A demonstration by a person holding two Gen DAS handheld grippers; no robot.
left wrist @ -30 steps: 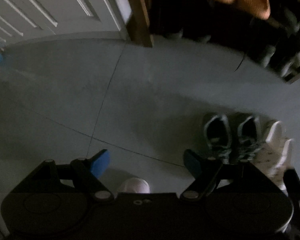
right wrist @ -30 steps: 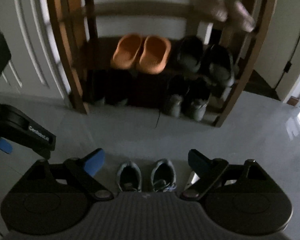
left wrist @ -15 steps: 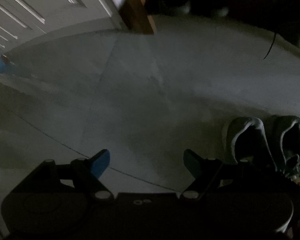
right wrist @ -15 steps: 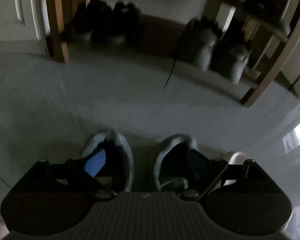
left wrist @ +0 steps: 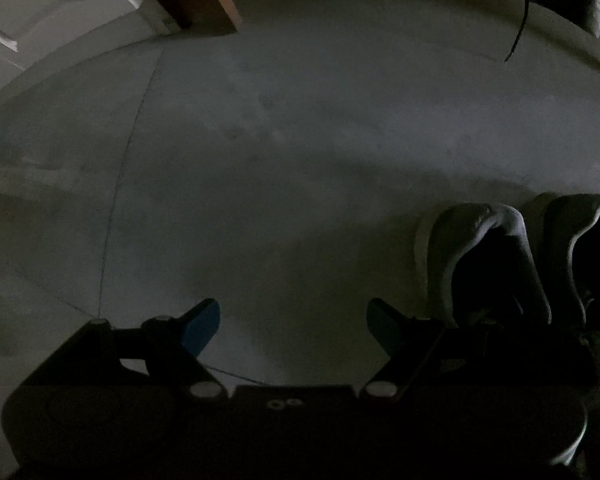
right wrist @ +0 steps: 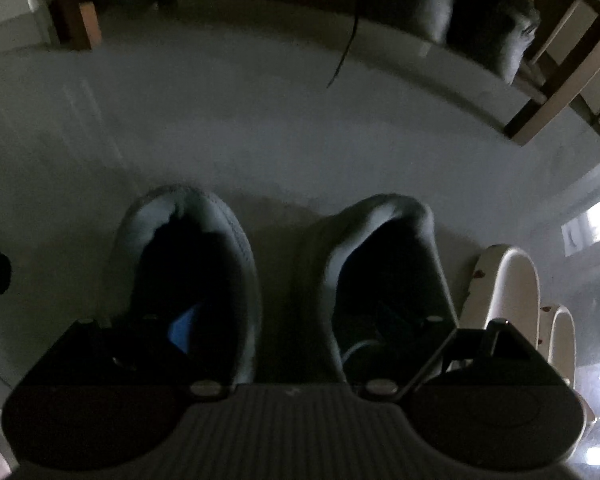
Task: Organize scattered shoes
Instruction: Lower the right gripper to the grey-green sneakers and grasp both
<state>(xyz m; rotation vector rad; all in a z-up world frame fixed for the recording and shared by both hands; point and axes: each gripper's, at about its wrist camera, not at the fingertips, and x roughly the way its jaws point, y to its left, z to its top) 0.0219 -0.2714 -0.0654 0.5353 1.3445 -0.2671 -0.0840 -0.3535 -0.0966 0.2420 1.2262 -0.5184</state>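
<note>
Here, the left gripper (left wrist: 293, 326) points steeply down at bare grey floor (left wrist: 300, 160), its blue-padded fingers (left wrist: 201, 326) standing well apart with nothing between them. Off to its right, just beside the right finger, a pair of grey sneakers (left wrist: 496, 256) sits side by side on the floor, heels toward the shoe rack. Far ahead and to the left, a wooden rack leg (left wrist: 198, 8) meets the floor next to a white door (left wrist: 40, 20).

The right gripper (right wrist: 284, 332) hangs over that same pair. Its jaws have just been closing a little yet stand wide: the left finger (right wrist: 184, 332) reaches down into the opening of the left sneaker (right wrist: 188, 264), and the right finger is lost in the dark mouth of the right sneaker (right wrist: 384, 264). Whether either pad touches a shoe wall cannot be told in the dim light. Right of the gripper lies a white shoe (right wrist: 512, 296). Ahead, dark shoes (right wrist: 464, 8) sit on the rack's lowest level, a lace (right wrist: 346, 40) trailing to the floor.
</note>
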